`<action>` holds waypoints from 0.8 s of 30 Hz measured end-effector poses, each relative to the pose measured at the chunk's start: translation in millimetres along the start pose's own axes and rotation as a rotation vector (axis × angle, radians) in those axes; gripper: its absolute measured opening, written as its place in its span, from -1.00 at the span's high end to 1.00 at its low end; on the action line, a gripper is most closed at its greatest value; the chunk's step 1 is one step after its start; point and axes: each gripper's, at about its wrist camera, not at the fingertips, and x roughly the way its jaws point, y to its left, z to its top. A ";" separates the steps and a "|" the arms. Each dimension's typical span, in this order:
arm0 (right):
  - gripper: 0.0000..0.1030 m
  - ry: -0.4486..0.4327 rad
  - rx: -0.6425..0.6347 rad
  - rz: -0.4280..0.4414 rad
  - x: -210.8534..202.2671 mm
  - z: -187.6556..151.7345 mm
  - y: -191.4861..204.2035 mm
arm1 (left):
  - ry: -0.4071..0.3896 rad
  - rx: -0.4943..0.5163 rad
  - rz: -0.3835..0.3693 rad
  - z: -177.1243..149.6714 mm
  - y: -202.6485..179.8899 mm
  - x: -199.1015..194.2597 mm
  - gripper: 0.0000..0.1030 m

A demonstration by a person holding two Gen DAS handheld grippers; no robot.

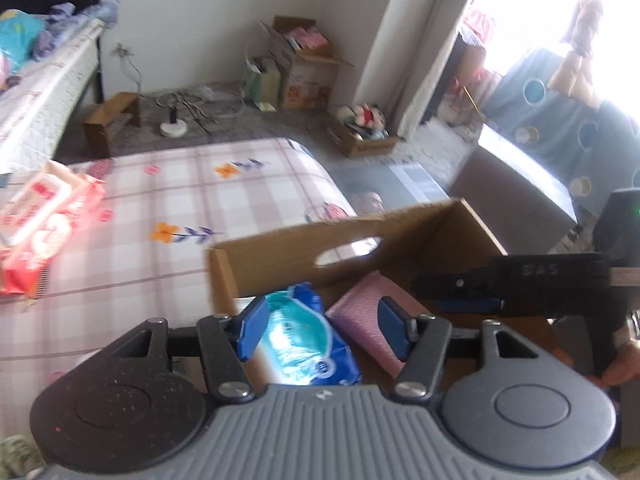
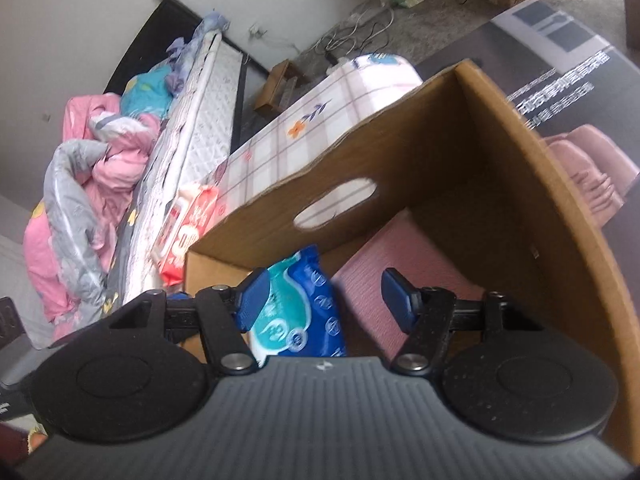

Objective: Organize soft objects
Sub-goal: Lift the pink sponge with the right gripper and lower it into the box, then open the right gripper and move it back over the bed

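Blue tissue pack (image 1: 304, 340) lies in box (image 1: 280, 256), near its left wall

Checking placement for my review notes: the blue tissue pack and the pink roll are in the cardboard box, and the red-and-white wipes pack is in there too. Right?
Not quite. The red-and-white wipes pack lies on the checked mattress, outside the cardboard box, as the left wrist view shows. The blue tissue pack and pink roll are in the box.

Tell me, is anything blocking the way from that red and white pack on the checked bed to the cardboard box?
Nothing visible does. The red and white pack lies on open checked bedding, and the cardboard box is open-topped.
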 end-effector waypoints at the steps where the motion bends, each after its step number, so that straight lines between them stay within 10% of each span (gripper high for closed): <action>1: -0.18 0.002 0.000 -0.012 2.0 0.1 2.9 | -0.014 -0.003 0.008 -2.4 4.1 -11.9 -0.30; 7: -0.19 0.045 0.080 -0.077 13.1 -6.7 3.6 | -0.079 -0.041 0.085 -28.7 37.8 -79.2 -0.50; 17: -0.36 -0.131 0.050 -0.329 32.8 -3.5 -4.5 | -0.144 -0.221 0.130 -116.0 96.4 -166.3 -0.66; 24: -0.36 -0.054 0.072 -0.361 73.9 -10.5 -4.8 | -0.146 -0.350 0.194 -174.7 133.8 -195.6 -0.66</action>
